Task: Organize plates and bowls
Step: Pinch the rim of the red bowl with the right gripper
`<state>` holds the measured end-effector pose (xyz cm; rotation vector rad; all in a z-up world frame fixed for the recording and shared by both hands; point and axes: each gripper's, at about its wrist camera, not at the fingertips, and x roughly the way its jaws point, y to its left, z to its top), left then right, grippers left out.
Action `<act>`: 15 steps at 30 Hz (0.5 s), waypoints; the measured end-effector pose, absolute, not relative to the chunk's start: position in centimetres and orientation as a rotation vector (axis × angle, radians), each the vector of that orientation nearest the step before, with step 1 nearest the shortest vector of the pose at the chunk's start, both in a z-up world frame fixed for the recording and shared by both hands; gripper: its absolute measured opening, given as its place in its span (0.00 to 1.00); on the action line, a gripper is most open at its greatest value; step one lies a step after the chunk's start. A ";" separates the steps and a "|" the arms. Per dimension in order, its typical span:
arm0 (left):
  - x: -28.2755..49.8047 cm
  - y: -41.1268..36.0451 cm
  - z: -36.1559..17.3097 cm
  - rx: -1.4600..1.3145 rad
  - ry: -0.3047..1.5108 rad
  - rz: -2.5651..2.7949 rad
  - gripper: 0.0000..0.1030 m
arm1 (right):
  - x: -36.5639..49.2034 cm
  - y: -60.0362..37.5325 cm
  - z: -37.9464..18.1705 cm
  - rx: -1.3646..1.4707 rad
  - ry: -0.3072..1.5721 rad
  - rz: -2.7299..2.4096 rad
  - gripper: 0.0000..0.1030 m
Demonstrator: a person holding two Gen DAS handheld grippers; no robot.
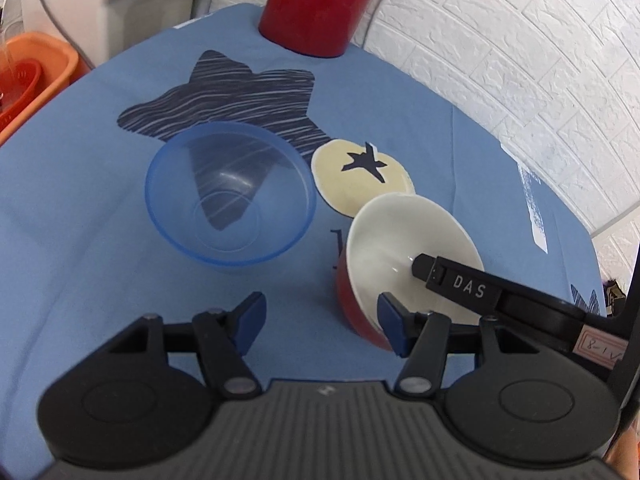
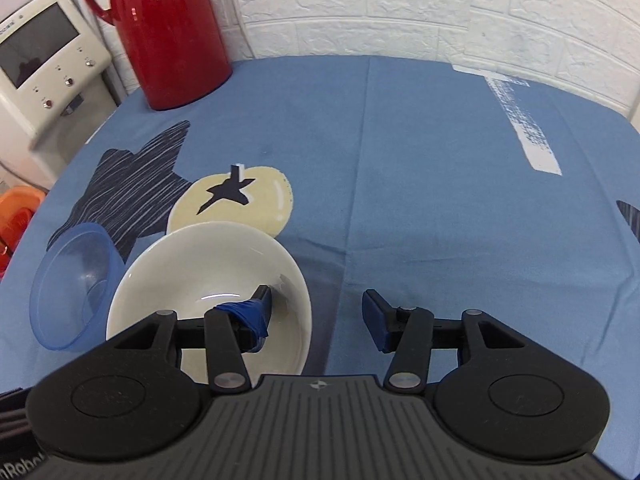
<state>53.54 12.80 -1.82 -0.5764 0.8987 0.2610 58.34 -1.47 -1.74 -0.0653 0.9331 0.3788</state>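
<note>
A clear blue plastic bowl [image 1: 230, 196] stands on the blue tablecloth [image 1: 100, 280]; the right wrist view shows this blue bowl [image 2: 72, 284] at far left. To its right is a bowl with a red outside and a white inside [image 1: 400, 240], touching or nearly touching the blue one. My right gripper [image 2: 316, 308] is open and straddles the rim of the white-lined bowl [image 2: 192, 268]. Its left finger [image 2: 256, 312] is inside and its right finger [image 2: 376, 320] is outside. My left gripper [image 1: 320, 318] is open and holds nothing, just in front of both bowls.
A tall red thermos jug [image 2: 168, 28] stands at the table's back left, by the white brick wall [image 2: 440, 8]. A white appliance [image 2: 44, 68] and an orange basket [image 1: 28, 76] sit beyond the left edge. Bare cloth [image 2: 440, 200] spreads to the right.
</note>
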 end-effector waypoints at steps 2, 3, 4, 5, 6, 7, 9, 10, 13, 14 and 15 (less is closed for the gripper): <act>53.5 12.8 -2.0 -0.576 0.893 0.259 0.56 | 58.6 -1.7 -2.1 -0.052 0.934 0.426 0.37; 53.5 12.7 -1.9 -0.575 0.890 0.259 0.55 | 58.5 -1.6 -2.1 -0.075 0.926 0.438 0.37; 53.6 12.7 -1.9 -0.574 0.887 0.258 0.53 | 58.5 -1.5 -2.1 -0.085 0.929 0.444 0.39; 53.6 12.6 -1.8 -0.571 0.887 0.256 0.51 | 58.5 -1.5 -2.1 -0.093 0.936 0.444 0.39; 53.6 12.5 -1.8 -0.569 0.886 0.253 0.49 | 58.6 -1.3 -2.0 -0.099 0.950 0.439 0.40; 53.7 12.5 -1.7 -0.567 0.886 0.252 0.48 | 58.8 -1.2 -1.9 -0.105 0.968 0.435 0.40; 53.8 12.6 -1.8 -0.574 0.888 0.253 0.47 | 58.8 -1.2 -1.8 -0.094 0.978 0.421 0.39; 53.8 12.7 -1.8 -0.581 0.888 0.252 0.47 | 58.7 -1.2 -1.8 -0.090 0.967 0.421 0.38; 53.8 13.0 -2.1 -0.597 0.893 0.248 0.51 | 58.4 -1.4 -1.8 -0.067 0.928 0.420 0.38; 53.8 13.1 -2.1 -0.601 0.894 0.245 0.51 | 58.4 -1.3 -1.7 -0.066 0.916 0.425 0.38; 53.8 13.2 -2.2 -0.604 0.895 0.245 0.51 | 58.4 -1.2 -1.7 -0.075 0.911 0.426 0.37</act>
